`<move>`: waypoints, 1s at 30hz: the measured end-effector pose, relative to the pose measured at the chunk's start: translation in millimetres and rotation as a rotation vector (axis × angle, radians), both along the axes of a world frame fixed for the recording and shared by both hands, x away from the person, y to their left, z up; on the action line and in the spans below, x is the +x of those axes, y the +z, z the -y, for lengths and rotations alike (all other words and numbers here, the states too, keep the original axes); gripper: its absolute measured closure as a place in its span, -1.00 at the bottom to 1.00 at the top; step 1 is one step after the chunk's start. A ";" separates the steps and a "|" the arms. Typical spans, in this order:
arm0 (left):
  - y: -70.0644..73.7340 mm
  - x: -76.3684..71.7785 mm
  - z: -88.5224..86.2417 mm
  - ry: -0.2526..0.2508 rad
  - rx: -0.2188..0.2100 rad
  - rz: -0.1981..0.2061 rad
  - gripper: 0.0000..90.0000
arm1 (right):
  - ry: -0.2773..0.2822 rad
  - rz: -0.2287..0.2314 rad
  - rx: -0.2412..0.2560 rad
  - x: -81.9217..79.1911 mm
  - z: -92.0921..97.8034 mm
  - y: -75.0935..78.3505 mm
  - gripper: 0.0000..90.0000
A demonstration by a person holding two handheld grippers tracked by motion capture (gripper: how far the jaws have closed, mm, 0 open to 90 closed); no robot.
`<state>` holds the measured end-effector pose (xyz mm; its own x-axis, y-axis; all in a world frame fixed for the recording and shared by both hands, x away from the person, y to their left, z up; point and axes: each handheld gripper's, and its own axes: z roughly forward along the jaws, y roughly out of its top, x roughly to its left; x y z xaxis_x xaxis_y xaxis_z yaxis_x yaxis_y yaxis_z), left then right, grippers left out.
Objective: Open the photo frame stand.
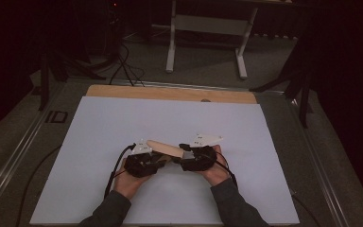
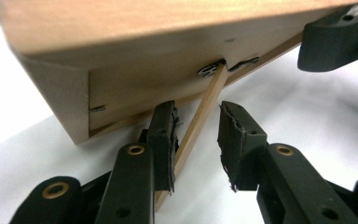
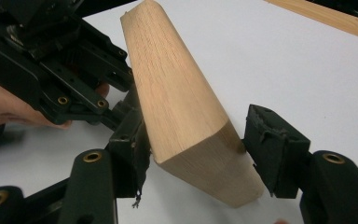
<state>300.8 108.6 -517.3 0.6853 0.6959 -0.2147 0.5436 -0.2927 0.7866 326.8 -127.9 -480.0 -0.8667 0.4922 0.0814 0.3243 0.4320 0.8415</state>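
A light wooden block (image 1: 168,149) (image 3: 177,98) hangs just above the white sheet between my two grippers. My right gripper (image 1: 184,153) (image 3: 198,126) is shut on one end of it, with a pad on either side face. The block's underside (image 2: 168,46) is hollow, and a thin wooden strut (image 2: 205,107) slants down from a small metal hinge (image 2: 212,70). My left gripper (image 1: 163,161) (image 2: 196,116) is open around that strut. Its left pad (image 2: 165,135) rests against the strut, and its right pad (image 2: 235,135) stands off with a gap.
A white sheet (image 1: 123,127) covers the tabletop, and a bare wooden strip (image 1: 170,93) runs along the far edge. Beyond the table are a white desk frame (image 1: 208,28), black stand legs (image 1: 52,71) and cables (image 1: 127,66) on a grey floor.
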 end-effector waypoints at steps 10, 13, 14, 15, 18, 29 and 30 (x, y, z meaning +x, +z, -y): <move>2.6 -4.4 -2.2 0.007 -0.008 0.022 0.44 | 0.008 -0.002 0.025 -1.7 1.5 1.3 -0.13; 4.8 -7.0 -2.8 0.011 0.008 0.038 0.44 | 0.009 0.001 0.031 -2.5 3.3 2.9 -0.17; 4.8 -7.0 -2.8 0.011 0.008 0.038 0.44 | 0.009 0.001 0.031 -2.5 3.3 2.9 -0.17; 6.9 -7.8 -4.3 0.011 0.006 0.046 0.43 | 0.008 0.004 0.031 -2.8 4.1 3.7 -0.20; 8.9 -8.9 -5.3 0.016 0.012 0.056 0.41 | 0.005 0.011 0.032 -2.8 5.2 5.2 -0.22; 12.5 -11.0 -6.7 0.026 0.038 0.078 0.36 | 0.025 0.016 0.004 -5.6 0.5 1.5 -0.32; 12.5 -11.0 -6.7 0.026 0.038 0.078 0.36 | 0.025 0.016 0.004 -5.6 0.5 1.5 -0.32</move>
